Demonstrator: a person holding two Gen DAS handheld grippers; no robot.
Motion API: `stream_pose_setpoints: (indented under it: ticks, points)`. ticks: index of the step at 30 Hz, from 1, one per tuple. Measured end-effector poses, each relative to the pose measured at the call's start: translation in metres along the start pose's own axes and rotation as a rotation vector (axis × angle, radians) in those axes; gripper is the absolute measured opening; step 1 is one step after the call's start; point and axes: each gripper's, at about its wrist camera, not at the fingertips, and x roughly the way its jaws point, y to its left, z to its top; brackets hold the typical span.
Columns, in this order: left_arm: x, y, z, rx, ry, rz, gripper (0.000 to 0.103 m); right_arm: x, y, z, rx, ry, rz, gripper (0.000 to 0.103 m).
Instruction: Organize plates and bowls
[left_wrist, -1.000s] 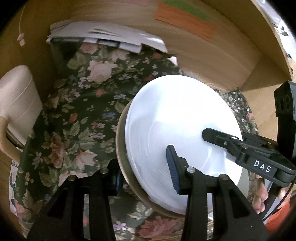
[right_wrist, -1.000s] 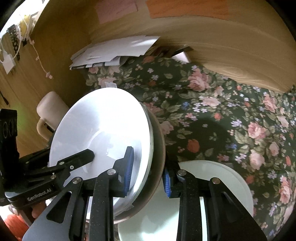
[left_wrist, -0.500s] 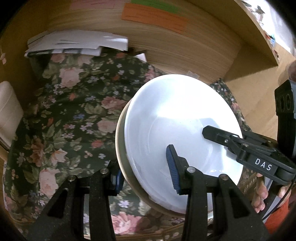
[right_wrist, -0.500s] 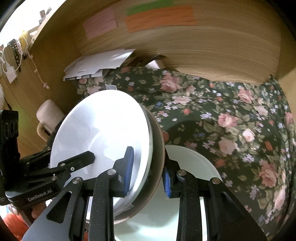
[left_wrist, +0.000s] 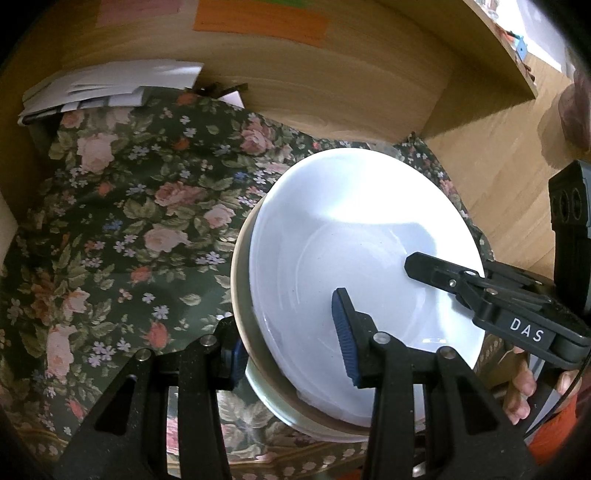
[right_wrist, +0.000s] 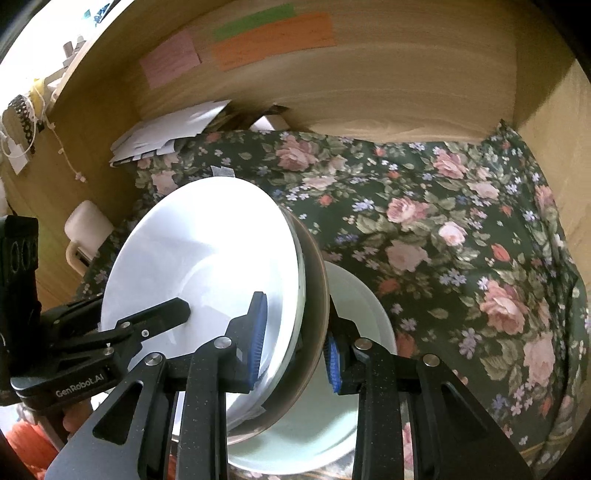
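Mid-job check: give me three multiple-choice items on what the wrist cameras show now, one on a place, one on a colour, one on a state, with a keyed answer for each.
1. Where does the pale green plate lie?
A. On the floral cloth, below the held stack
B. On the stack of papers
C. Leaning against the wooden back wall

2. What colour is the plate on top of the held stack?
A. Orange
B. White
C. Black

3. How is the stack of plates held?
A. It lies free on the cloth
B. One gripper alone grips it
C. Both grippers clamp its rim from opposite sides

Answers:
1 A, the right wrist view shows it flat on the cloth under the stack.
2 B, the white plate faces both cameras.
3 C, the left gripper and right gripper each pinch the rim.
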Motion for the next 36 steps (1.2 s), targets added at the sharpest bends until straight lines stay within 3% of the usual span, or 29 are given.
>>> stream_pose_setpoints:
  ticks: [14, 19, 22, 25, 29, 36]
  points:
    - [0.028, -0.004, -0.009, -0.011, 0.087, -0.021, 0.04, 0.017, -0.017, -0.013, 0.033, 0.067, -0.003, 0.026]
    - [0.029, -0.003, -0.009, 0.023, 0.077, -0.033, 0.038, 0.017, -0.023, -0.016, 0.041, 0.048, 0.027, 0.028]
    - [0.032, 0.0, -0.007, 0.027, 0.079, -0.047, 0.038, 0.014, -0.016, -0.017, -0.001, 0.018, -0.004, 0.03]
    - [0.03, -0.001, -0.008, 0.048, 0.054, -0.03, 0.043, 0.01, -0.01, -0.019, -0.049, -0.015, -0.064, 0.033]
    - [0.025, 0.001, -0.008, 0.059, 0.012, 0.007, 0.051, -0.001, -0.007, -0.02, -0.092, -0.089, -0.145, 0.048]
    - [-0.01, 0.0, -0.003, 0.078, -0.131, 0.05, 0.058, -0.038, 0.001, -0.017, -0.115, -0.237, -0.182, 0.059]
